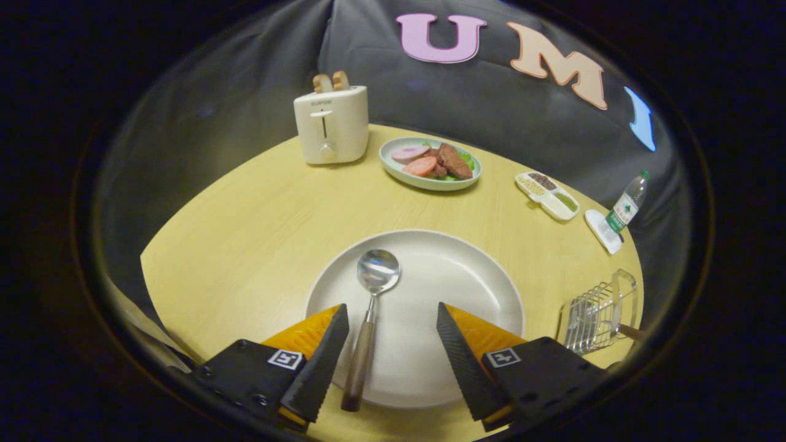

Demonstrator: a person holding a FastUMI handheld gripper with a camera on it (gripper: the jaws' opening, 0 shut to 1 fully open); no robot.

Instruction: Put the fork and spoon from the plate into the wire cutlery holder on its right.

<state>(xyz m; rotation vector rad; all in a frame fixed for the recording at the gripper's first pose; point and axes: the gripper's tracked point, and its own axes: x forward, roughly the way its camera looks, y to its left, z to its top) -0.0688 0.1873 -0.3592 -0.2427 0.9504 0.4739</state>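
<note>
On the plate (466, 288) lies the spoon (369, 319), handle between the wide-spread fingers of the gripper (393, 334), untouched; right of the plate stands the wire cutlery holder (599, 313), a wooden handle protruding.

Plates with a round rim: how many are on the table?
2: the white plate with the spoon between the open tongs, and the food plate beside the toaster.
</note>
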